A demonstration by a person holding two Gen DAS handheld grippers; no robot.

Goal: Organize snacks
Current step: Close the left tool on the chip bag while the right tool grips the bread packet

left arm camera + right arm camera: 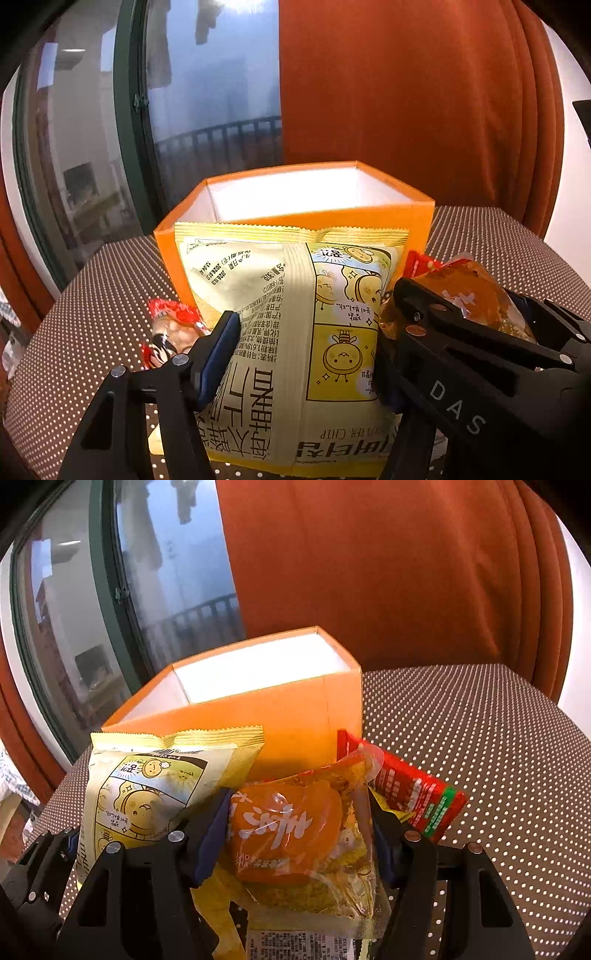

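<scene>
My left gripper (306,354) is shut on a pale yellow chip bag (295,314) with cartoon panels, held upright in front of an open orange box (295,218) with a white inside. My right gripper (299,834) is shut on a clear packet with an orange pastry (291,834), just right of the chip bag (147,794) and in front of the box (288,716). The right gripper and its pastry packet (476,295) also show at the right of the left wrist view.
A red snack packet (413,794) lies right of the pastry, beside the box. A small red-wrapped snack (170,332) lies on the dotted brown tablecloth (498,757) to the left. Printed packets lie under the grippers. An orange curtain and a window stand behind.
</scene>
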